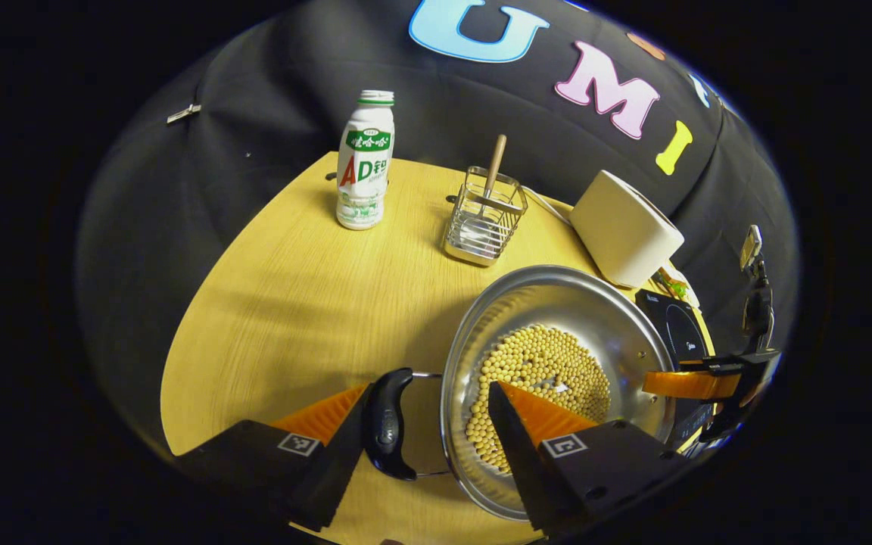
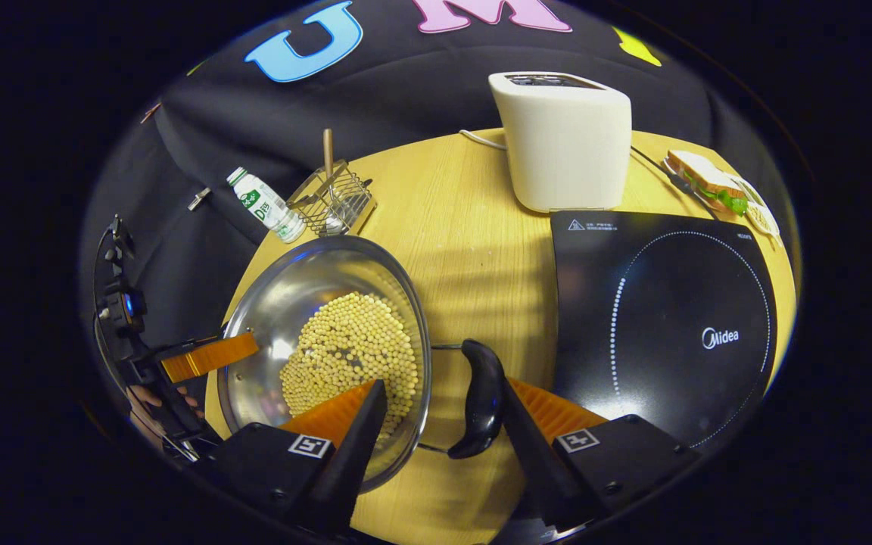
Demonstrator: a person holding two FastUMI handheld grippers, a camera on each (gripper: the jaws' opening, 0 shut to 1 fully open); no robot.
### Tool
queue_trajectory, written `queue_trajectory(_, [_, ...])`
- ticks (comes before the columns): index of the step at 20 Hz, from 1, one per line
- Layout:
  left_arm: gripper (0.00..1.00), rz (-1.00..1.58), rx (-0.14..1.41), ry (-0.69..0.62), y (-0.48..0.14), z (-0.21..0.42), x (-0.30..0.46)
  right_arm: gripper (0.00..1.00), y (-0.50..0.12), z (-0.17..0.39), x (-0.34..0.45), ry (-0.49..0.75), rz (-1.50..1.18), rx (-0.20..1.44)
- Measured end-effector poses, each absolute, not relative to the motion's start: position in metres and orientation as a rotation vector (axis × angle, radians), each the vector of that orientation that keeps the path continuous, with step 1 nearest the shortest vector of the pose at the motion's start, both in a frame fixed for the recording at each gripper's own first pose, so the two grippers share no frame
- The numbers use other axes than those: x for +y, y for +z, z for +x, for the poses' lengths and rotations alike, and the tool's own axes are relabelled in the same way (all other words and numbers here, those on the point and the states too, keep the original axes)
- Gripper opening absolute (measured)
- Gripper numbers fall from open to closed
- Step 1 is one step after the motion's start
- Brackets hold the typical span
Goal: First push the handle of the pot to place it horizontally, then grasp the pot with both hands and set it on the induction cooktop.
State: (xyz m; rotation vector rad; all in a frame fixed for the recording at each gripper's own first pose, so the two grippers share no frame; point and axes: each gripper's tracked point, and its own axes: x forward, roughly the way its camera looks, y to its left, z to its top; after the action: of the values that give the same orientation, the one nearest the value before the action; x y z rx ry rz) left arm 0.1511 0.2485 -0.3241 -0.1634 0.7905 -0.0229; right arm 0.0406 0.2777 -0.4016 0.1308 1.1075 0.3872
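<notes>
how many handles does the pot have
2. One black handle sits between the left gripper's fingers; the other black handle between the right gripper's fingers, on the pot's cooktop side.

There is one pot (image 2: 328, 341) full of many little yellow beans (image 2: 345, 352). It has two black handles (image 2: 481, 397). There is one bottle (image 1: 365, 163), one wire basket (image 1: 485, 219), one toaster (image 2: 566, 140), one cooktop (image 2: 663, 318), one sandwich (image 2: 708, 182).

Silver pot (image 2: 307, 303) with pale yellow beans (image 2: 349, 352) and black handles (image 2: 481, 397); orange ribbed fingers (image 2: 549, 412); black cooktop (image 2: 663, 325) with a white dotted ring; light wood-grain table (image 2: 466, 250).
</notes>
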Motion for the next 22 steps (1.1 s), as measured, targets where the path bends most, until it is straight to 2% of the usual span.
queue_trajectory(1, [0.87, -0.163, 0.806, -0.027, -0.33, 0.151, 0.249, 0.92, -0.406, 0.041, 0.276, 0.373, 0.126, 1.118])
queue_trajectory(2, [0.84, -0.16, 0.816, -0.03, -0.332, 0.151, 0.249, 0.83, -0.409, 0.042, 0.276, 0.366, 0.125, 1.121])
queue_trajectory(3, [0.81, -0.153, 0.821, -0.031, -0.335, 0.151, 0.251, 0.82, -0.411, 0.045, 0.275, 0.351, 0.117, 1.112])
queue_trajectory(5, [0.8, -0.152, 0.835, -0.035, -0.339, 0.15, 0.254, 0.76, -0.416, 0.049, 0.27, 0.333, 0.107, 1.106])
queue_trajectory(6, [0.72, -0.16, 0.849, -0.043, -0.344, 0.15, 0.252, 0.65, -0.419, 0.048, 0.271, 0.333, 0.112, 1.115])
queue_trajectory(7, [0.68, -0.169, 0.867, -0.049, -0.349, 0.147, 0.252, 0.65, -0.416, 0.046, 0.269, 0.334, 0.117, 1.124])
queue_trajectory(9, [0.68, -0.179, 0.87, -0.054, -0.352, 0.145, 0.251, 0.59, -0.419, 0.047, 0.27, 0.33, 0.127, 1.134])
queue_trajectory(10, [0.68, -0.189, 0.862, -0.054, -0.351, 0.146, 0.251, 0.63, -0.417, 0.046, 0.27, 0.325, 0.142, 1.141])
queue_trajectory(13, [0.66, -0.23, 0.878, -0.051, -0.354, 0.143, 0.249, 0.61, -0.42, 0.045, 0.27, 0.319, 0.167, 1.161])
queue_trajectory(14, [0.64, -0.226, 0.882, -0.048, -0.353, 0.143, 0.249, 0.57, -0.421, 0.045, 0.27, 0.319, 0.159, 1.165])
queue_trajectory(15, [0.63, -0.219, 0.885, -0.047, -0.353, 0.142, 0.249, 0.56, -0.42, 0.044, 0.269, 0.301, 0.168, 1.164])
queue_trajectory(16, [0.63, -0.218, 0.885, -0.044, -0.352, 0.142, 0.249, 0.48, -0.421, 0.042, 0.27, 0.302, 0.163, 1.174])
queue_trajectory(17, [0.61, -0.221, 0.881, -0.041, -0.351, 0.14, 0.249, 0.52, -0.42, 0.04, 0.268, 0.303, 0.15, 1.18])
queue_trajectory(18, [0.6, -0.221, 0.878, -0.04, -0.35, 0.137, 0.248, 0.53, -0.42, 0.036, 0.268, 0.311, 0.131, 1.184])
queue_trajectory(20, [0.59, -0.225, 0.874, -0.031, -0.345, 0.126, 0.249, 0.48, -0.416, 0.026, 0.267, 0.301, 0.145, 1.185])
queue_trajectory(22, [0.58, -0.216, 0.862, -0.026, -0.336, 0.119, 0.247, 0.48, -0.408, 0.019, 0.267, 0.314, 0.147, 1.179])
